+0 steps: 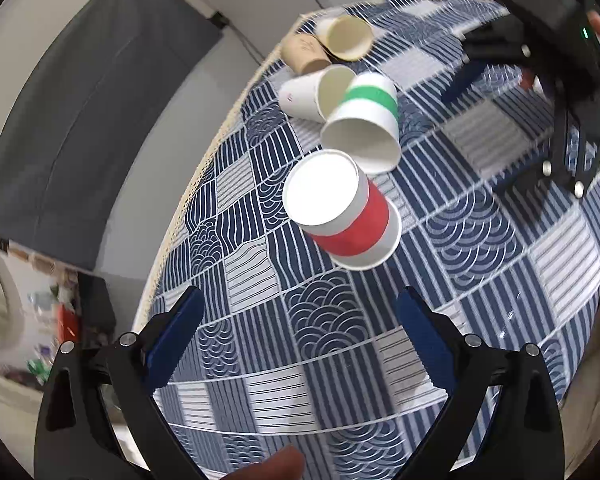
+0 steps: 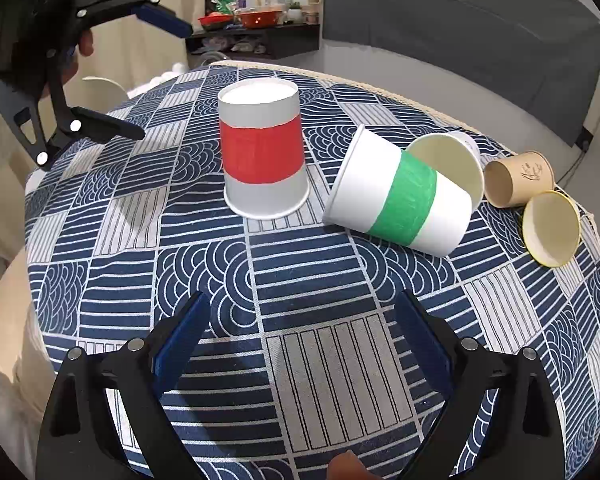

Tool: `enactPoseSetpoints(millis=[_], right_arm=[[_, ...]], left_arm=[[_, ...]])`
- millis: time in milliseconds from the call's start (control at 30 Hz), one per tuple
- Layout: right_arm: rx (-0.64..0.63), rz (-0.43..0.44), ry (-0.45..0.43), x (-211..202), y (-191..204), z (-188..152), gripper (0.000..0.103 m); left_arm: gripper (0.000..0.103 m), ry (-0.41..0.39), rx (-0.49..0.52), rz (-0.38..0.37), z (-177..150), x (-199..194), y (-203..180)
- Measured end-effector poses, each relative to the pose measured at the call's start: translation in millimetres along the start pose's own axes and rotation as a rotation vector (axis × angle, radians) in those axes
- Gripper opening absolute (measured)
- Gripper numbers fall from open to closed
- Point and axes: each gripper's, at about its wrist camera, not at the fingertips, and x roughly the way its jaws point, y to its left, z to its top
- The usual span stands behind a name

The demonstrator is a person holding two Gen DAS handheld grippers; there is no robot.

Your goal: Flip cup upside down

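A white paper cup with a red band (image 2: 263, 152) stands upside down, rim on the tablecloth; it also shows in the left wrist view (image 1: 342, 210). A white cup with a green band (image 2: 400, 196) lies on its side right of it, leaning on a plain white cup (image 2: 448, 160); the green-band cup also shows in the left wrist view (image 1: 366, 120). My left gripper (image 1: 300, 324) is open and empty above the table, apart from the red cup; it also shows in the right wrist view (image 2: 156, 76). My right gripper (image 2: 302, 326) is open and empty, short of both cups.
Two small brown cups (image 2: 518, 178) lie on their sides at the table's right edge. The blue patterned tablecloth (image 2: 328, 360) covers a round table. A grey sofa (image 2: 480, 40) stands behind, a cluttered shelf (image 2: 256, 20) at the back.
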Motion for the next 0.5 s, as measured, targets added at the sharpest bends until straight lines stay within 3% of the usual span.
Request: enactPoseSetpoints(millis=[200,433,500], right_arm=[[-0.01,-0.041,-0.015,-7.1,6.6,-4.5,0.089],[0.007,-0.034,-0.035,-15.3,12.4,-9.8,0.091],[0.01,-0.017,-0.046,-15.1,13.3,-10.2,0.091]], left_arm=[[0.096,-0.049,-0.218,0.043,-9.5,4.1,-1.6],[0.097,-0.071,-0.437,0.057,-29.6,5.2,-4.7],[0.097,-0.071,-0.512,0.093,-35.7,3.9,-8.4]])
